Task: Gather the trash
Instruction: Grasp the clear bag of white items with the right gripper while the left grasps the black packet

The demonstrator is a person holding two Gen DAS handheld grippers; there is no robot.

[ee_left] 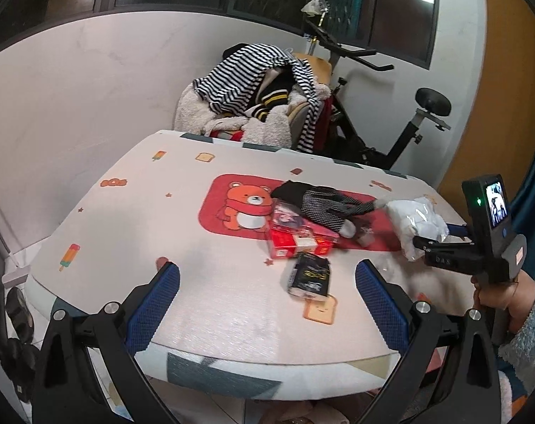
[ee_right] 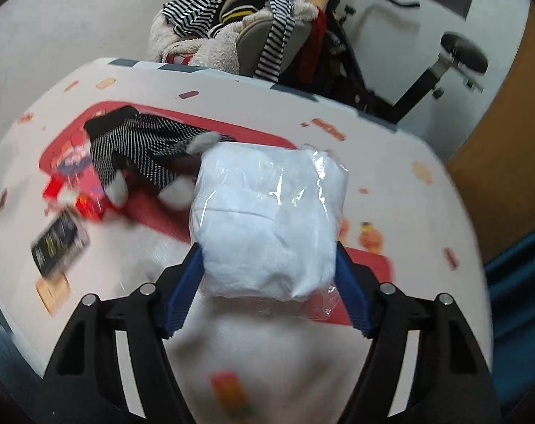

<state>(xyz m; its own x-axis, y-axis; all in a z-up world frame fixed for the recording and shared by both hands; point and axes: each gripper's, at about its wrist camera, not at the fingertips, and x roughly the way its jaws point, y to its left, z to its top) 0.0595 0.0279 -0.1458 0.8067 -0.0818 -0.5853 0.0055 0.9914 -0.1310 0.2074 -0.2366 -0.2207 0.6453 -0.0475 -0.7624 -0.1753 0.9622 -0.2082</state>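
On the right side of the table [ee_left: 101, 240], near its edge, your right gripper [ee_right: 267, 268] brackets a white bundle wrapped in clear plastic [ee_right: 267, 212]; both blue pads meet the bundle's flanks, so read the grip as closed on it (the bundle is soft, and how firmly it is pinched cannot be told). Your left gripper [ee_left: 267, 300] hovers over the near edge of the table with its jaws wide apart and nothing between them.

The rest of the clutter lies toward the middle of the bear-print mat [ee_left: 232, 212]: a striped black-and-white glove [ee_left: 324, 208] draped over a red box [ee_left: 299, 243], and, just in front of them, a small black packet [ee_left: 308, 277] lying flat.

To do this step well, squeeze until the wrap stops slipping, since glossy film over a yielding filling will likely slide under a light pinch. Lift straight up before carrying the bundle away, so its loose plastic tail does not drag the glove. Keep your left gripper clear of the path; the black packet looks like its natural next pick. No bin appears in either view.
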